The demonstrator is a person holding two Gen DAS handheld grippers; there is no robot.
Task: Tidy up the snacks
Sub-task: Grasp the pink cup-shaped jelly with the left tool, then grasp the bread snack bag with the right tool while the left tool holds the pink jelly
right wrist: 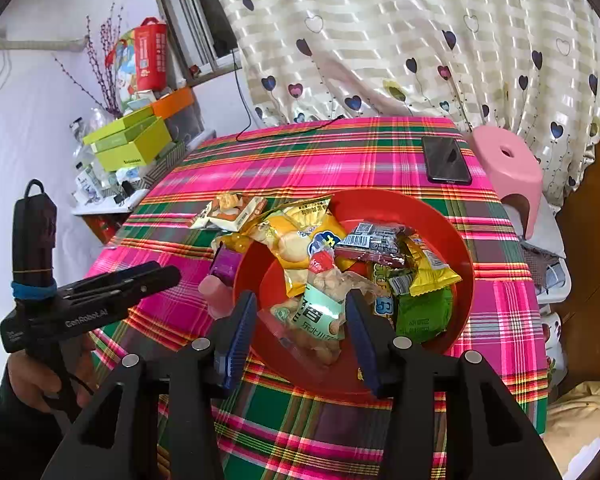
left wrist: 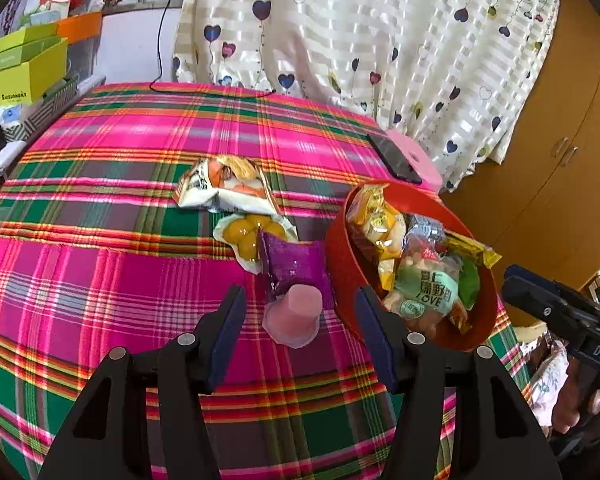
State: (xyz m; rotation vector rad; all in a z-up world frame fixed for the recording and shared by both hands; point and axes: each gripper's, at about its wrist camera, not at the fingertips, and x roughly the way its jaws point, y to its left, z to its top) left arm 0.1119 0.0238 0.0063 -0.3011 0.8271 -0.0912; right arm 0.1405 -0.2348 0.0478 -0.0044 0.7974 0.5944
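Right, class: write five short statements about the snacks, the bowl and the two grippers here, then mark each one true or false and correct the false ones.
1. The left gripper is open around the pink jelly cup. True.
2. The red bowl holds no snacks. False: several packets lie in it.
3. A phone lies on the checked tablecloth. True.
4. The purple packet is inside the bowl. False: it lies on the cloth beside it.
5. The right gripper is shut on a packet. False: it is open over the bowl.
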